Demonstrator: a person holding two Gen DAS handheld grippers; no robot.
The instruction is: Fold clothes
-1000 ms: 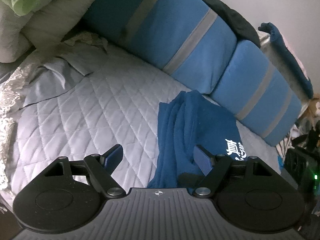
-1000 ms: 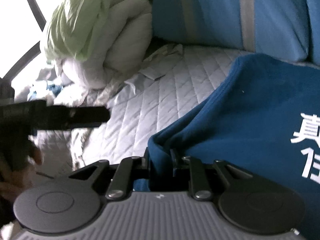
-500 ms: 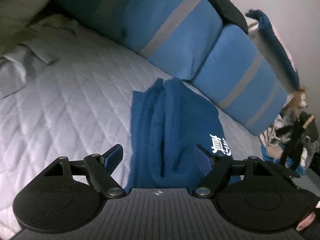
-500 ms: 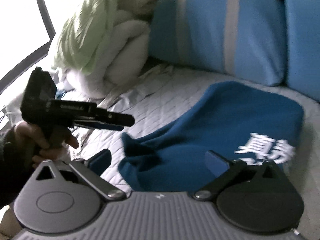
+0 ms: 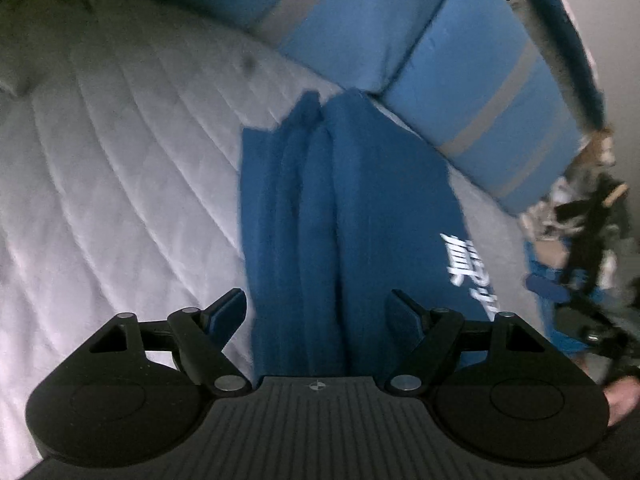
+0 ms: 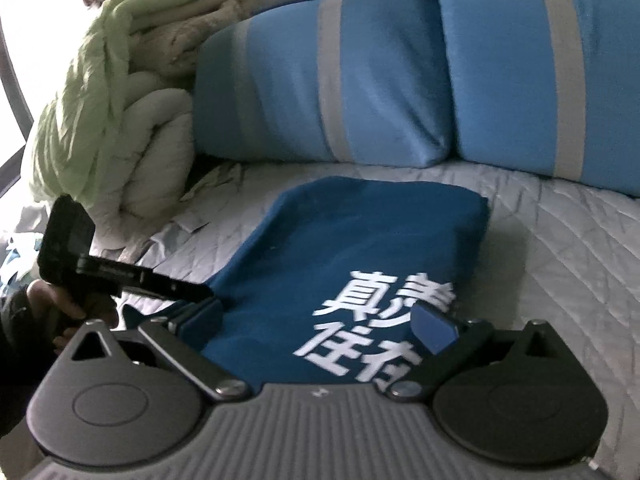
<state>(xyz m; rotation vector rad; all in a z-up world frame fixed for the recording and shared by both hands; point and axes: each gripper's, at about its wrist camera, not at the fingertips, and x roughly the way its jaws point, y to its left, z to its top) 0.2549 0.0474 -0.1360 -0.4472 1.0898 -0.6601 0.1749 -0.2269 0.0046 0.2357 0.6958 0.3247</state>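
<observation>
A dark blue garment [image 6: 352, 240] with white printed characters lies folded in a long strip on the quilted grey bed [image 6: 560, 248]. In the left wrist view the same garment [image 5: 344, 216] shows lengthwise folds along its left side. My left gripper [image 5: 318, 308] hangs open just above the garment's near end, with cloth below the gap and nothing pinched. My right gripper [image 6: 320, 320] is open too, over the printed end. In the right wrist view the left gripper [image 6: 192, 292] reaches in from the left, held by a hand [image 6: 60, 304].
Two blue pillows [image 6: 360, 80] with grey stripes stand along the far side of the bed. A rolled green and cream duvet [image 6: 112, 92] is piled at the left. Dark equipment and clutter [image 5: 592, 248] stand past the bed's right edge.
The right gripper let go of the garment's edge, opened and pulled back, leaving the garment flat on the bed. The left gripper swung right until it sat over the garment's near end.
</observation>
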